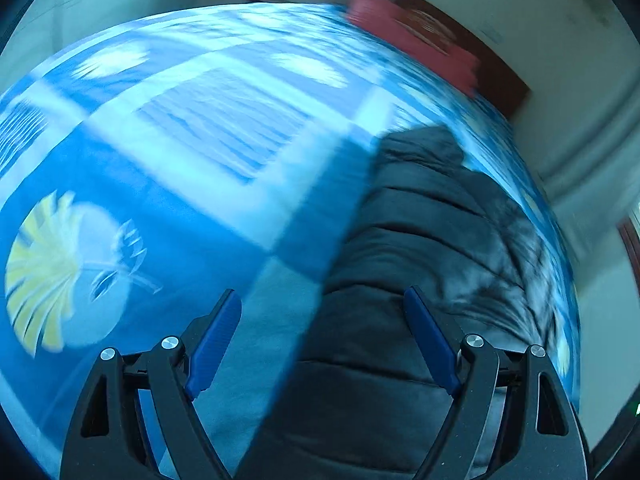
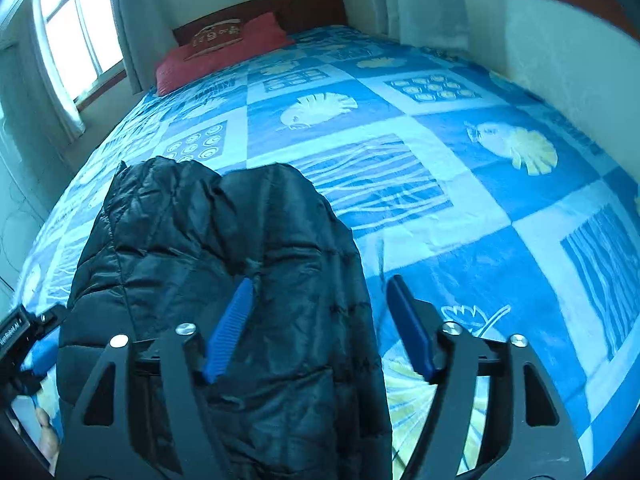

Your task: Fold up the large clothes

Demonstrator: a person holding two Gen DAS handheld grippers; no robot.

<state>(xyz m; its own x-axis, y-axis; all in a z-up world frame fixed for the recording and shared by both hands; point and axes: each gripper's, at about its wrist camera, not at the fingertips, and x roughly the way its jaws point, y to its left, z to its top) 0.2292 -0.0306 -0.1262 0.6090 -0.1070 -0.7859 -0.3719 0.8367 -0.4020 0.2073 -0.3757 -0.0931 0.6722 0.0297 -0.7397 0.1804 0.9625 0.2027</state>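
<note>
1. Blue-padded fingers of the right gripper stand wide apart with nothing between them; the left pad hangs over the jacket and the right one over bare bedspread.
2. Black and quilted, the puffer jacket lies on the near part of the bed, bunched into a long narrow heap, its far end rumpled into two humps.
3. In the left wrist view, the left gripper is likewise spread wide and empty, poised above the jacket's left edge where it meets the bedspread. That view is smeared with motion blur, so finer detail is lost.
4. At the lower left of the right wrist view, part of the other gripper's housing and a bit of a hand show; no more can be told.
5. My judgement: a grasp is being set up, with the jacket only partly folded or not yet laid flat.
6. Next, each claw needs to come down onto an edge or corner and pinch through thick, slippery padding, taking a deep bite so it does not slide free.
7. Farther off, the patchwork bedspread runs to a red pillow against the wooden headboard, with a window to the left.
</note>
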